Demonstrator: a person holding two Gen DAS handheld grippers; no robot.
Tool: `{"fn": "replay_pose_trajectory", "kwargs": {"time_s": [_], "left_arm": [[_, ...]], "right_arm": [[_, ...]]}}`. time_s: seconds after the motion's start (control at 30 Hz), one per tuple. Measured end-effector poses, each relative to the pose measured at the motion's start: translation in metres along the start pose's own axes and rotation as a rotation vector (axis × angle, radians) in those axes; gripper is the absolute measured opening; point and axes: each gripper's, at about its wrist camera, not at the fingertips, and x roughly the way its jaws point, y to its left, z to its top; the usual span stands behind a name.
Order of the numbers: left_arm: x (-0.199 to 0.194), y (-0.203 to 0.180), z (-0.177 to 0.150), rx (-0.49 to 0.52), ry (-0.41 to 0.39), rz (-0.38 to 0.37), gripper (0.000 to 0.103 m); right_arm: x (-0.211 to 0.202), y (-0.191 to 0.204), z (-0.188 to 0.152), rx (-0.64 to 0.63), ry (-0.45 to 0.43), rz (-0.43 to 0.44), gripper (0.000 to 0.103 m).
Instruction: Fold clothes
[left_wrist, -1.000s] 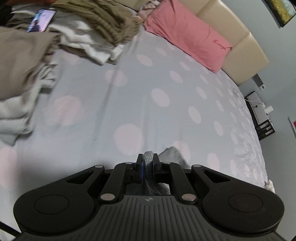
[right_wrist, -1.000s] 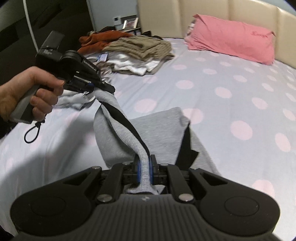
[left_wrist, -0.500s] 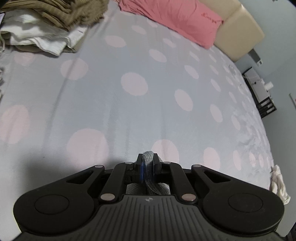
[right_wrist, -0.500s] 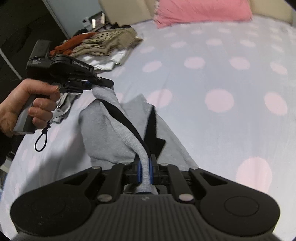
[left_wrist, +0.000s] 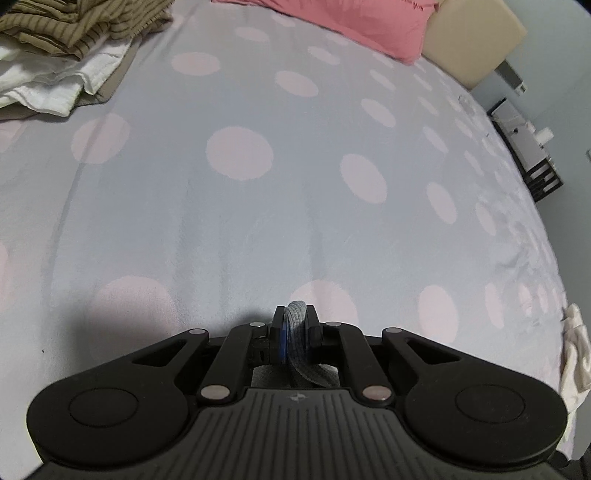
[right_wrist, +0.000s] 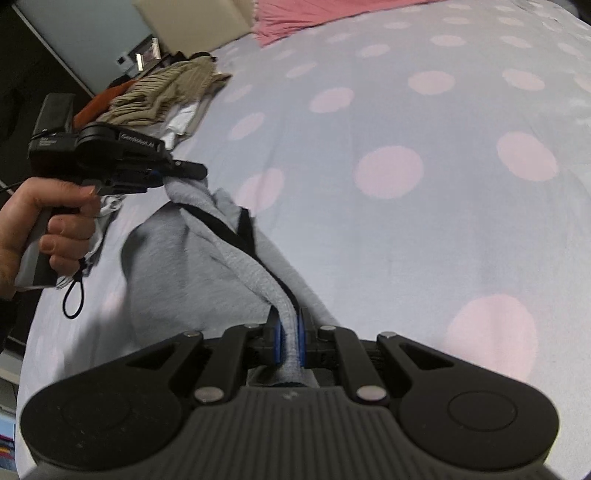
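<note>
Both grippers are clamped tight here, each one pinching the same grey garment (right_wrist: 207, 258). The right gripper (right_wrist: 290, 341) has its blue-padded jaws nearly together, with a thick grey knit edge squeezed between them. That edge runs up and away as a rope-like band, black trim alongside it, straight to the left gripper (right_wrist: 184, 171), which bites the other end. A hand (right_wrist: 48, 218) is wrapped around the left gripper's handle, a black cord loop dangling below it.

Between the two tools the garment hangs in a sagging fold, its lower body bunched and draped down onto the bedsheet (right_wrist: 424, 229), pale blue-grey with big pink dots. The cloth sits at the near left part of the bed, by the edge.

Over to the left wrist view: the left gripper (left_wrist: 294, 332) shows the same story, jaws narrow, a wad of grey ribbed fabric (left_wrist: 295, 328) poking up between the pads and trailing back underneath the tool. Ahead of it lies open dotted sheet.

Up at the far left, a pile of clothes (left_wrist: 77, 40), striped olive-brown pieces on top of white ones. A pink pillow (left_wrist: 354, 26) lies across the head of the bed against a cream padded headboard (left_wrist: 472, 40). A pale crumpled cloth (left_wrist: 574, 354) hangs at the right edge of the bed.
</note>
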Motion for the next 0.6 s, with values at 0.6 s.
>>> {"fn": "replay_pose_trajectory", "kwargs": {"time_s": [0.6], "left_arm": [[-0.088,0.021,-0.021,0.14,-0.141,-0.023,0.041]], "right_arm": [[-0.015,-0.024,-0.004,0.098,-0.084,-0.153,0.04]]}}
